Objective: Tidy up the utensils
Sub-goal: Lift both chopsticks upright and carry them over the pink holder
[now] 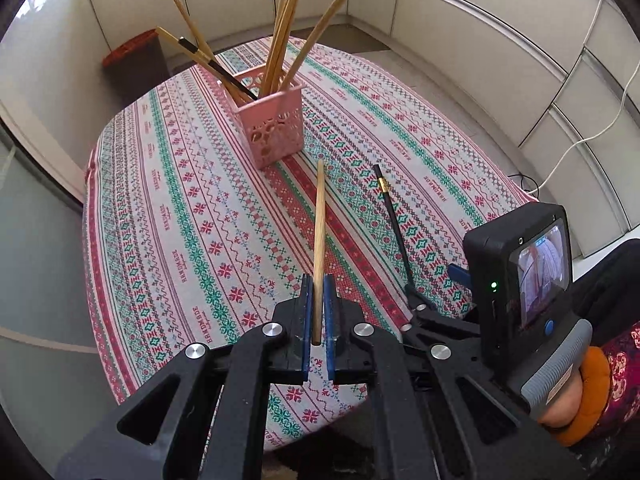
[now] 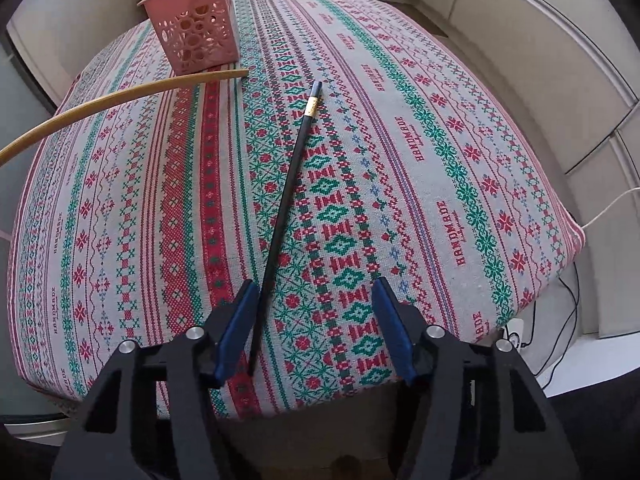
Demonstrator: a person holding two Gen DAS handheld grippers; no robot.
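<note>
My left gripper [image 1: 318, 300] is clamped on a bamboo chopstick [image 1: 319, 240], blue pads pressing both sides of its lower shaft; the stick points forward toward the pink basket [image 1: 270, 120]. My right gripper [image 2: 316, 320] stands wide, with a black chopstick [image 2: 286, 208] lying on the tablecloth [image 2: 460, 160] between its fingers, close against the left pad; whether it touches I cannot tell.

The near table edge lies just below both grippers. Bare cloth stretches between the grippers and the basket, and to the right as far as the cloth's far edge.

The left view alone shows the basket's contents: several bamboo sticks fanned upright and one black stick leaning left. The right view alone shows the black chopstick's full length.

The black chopstick is thin, with a gold band near its far end.
</note>
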